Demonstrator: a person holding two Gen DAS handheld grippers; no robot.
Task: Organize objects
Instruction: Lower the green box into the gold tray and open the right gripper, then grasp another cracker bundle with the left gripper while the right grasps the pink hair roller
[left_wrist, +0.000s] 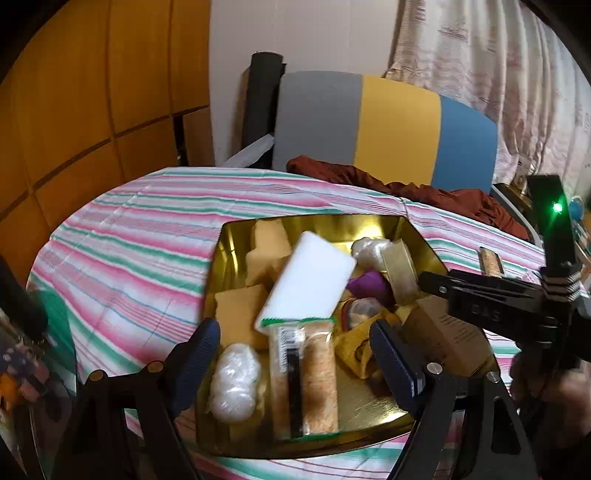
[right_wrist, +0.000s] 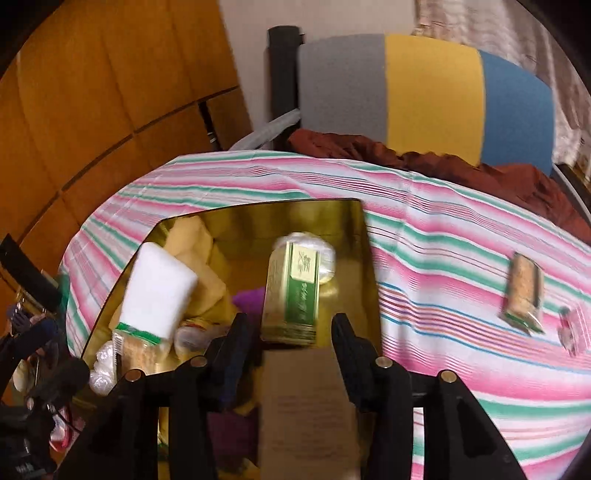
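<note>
A gold tray (left_wrist: 332, 221) on the striped tablecloth holds several things. Among them are yellow sponges (left_wrist: 266, 251), a white block (left_wrist: 310, 280), a cracker packet (left_wrist: 303, 376), white wrapped balls (left_wrist: 234, 384), a green-gold tin (right_wrist: 291, 295) and a brown cardboard box (left_wrist: 443, 336). My left gripper (left_wrist: 295, 350) is open over the tray's near side; the cracker packet lies between its fingers with gaps on both sides. My right gripper (right_wrist: 291, 332) is open above the brown box (right_wrist: 306, 398), just short of the tin. It shows in the left wrist view as a black arm (left_wrist: 480, 295).
A second cracker packet (right_wrist: 522, 295) and a small clear wrapper (right_wrist: 569, 328) lie on the cloth right of the tray. Behind the table stand a grey, yellow and blue chair back (left_wrist: 388, 125) with a maroon cloth (left_wrist: 424, 188), a wooden wall and a curtain.
</note>
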